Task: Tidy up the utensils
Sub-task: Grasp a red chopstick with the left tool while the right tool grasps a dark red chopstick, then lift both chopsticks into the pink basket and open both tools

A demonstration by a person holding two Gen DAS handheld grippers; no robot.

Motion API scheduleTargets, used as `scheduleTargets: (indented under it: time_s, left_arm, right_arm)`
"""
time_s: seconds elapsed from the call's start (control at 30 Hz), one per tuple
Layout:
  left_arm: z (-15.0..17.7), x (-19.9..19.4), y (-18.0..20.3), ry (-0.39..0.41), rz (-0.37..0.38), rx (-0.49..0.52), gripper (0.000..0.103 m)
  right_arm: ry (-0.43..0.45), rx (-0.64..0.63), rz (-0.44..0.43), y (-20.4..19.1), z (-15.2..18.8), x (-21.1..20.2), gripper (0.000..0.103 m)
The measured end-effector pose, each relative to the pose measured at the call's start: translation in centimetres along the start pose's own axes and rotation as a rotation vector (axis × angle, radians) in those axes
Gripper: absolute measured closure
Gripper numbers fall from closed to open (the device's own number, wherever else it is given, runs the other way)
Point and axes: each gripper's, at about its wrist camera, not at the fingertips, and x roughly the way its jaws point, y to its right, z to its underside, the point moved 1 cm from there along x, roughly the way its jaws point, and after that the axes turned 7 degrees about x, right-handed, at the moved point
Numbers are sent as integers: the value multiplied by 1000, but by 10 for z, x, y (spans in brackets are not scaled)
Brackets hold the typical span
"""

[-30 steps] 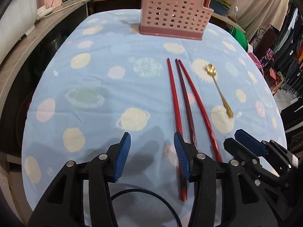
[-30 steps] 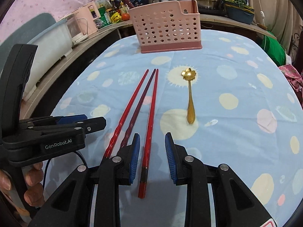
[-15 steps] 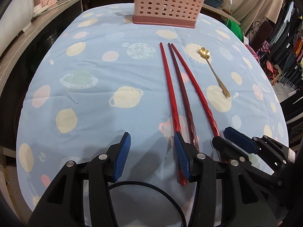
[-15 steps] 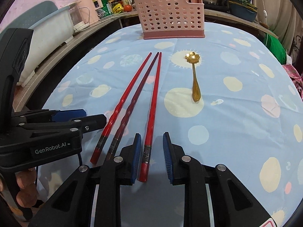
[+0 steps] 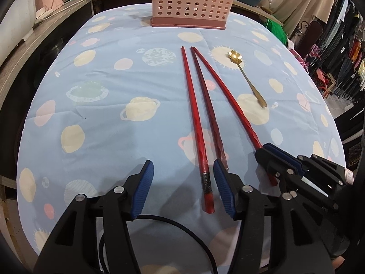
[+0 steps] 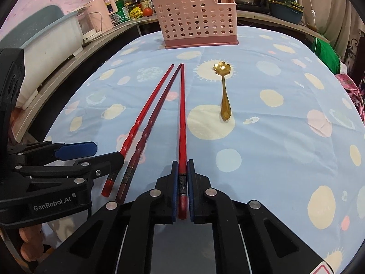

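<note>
Red chopstick (image 6: 182, 123) lies clamped at its near end between the right tool's (image 6: 182, 171) blue pads. Left tool (image 5: 182, 173) gapes wide around the leftmost chopstick (image 5: 194, 114). Gold spoon (image 6: 224, 91) rests ahead-right on the surface (image 6: 285, 137); pink basket (image 6: 196, 18) stands beyond.

Black plastic tongs (image 5: 182, 182) with ribbed blue pads (image 5: 143, 188), silver screws, a black cable, white "GenRobot.AI" lettering
</note>
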Motion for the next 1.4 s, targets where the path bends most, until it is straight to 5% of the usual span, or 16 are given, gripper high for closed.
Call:
scheduleTargets:
  time_s: [0.4,0.87,1.4]
  left_arm:
    - [5,0,7,16,-40,33,53]
    - [8,-3,1,28,-87,31,94]
    - [-6,-18,-5,48,-39,-19,96]
  right_arm:
    - [0,14,-8,3,1,-1,96]
    - [-2,31,-18,5,1,-2,96]
    - [40,64,-57,6,-15,-19,96]
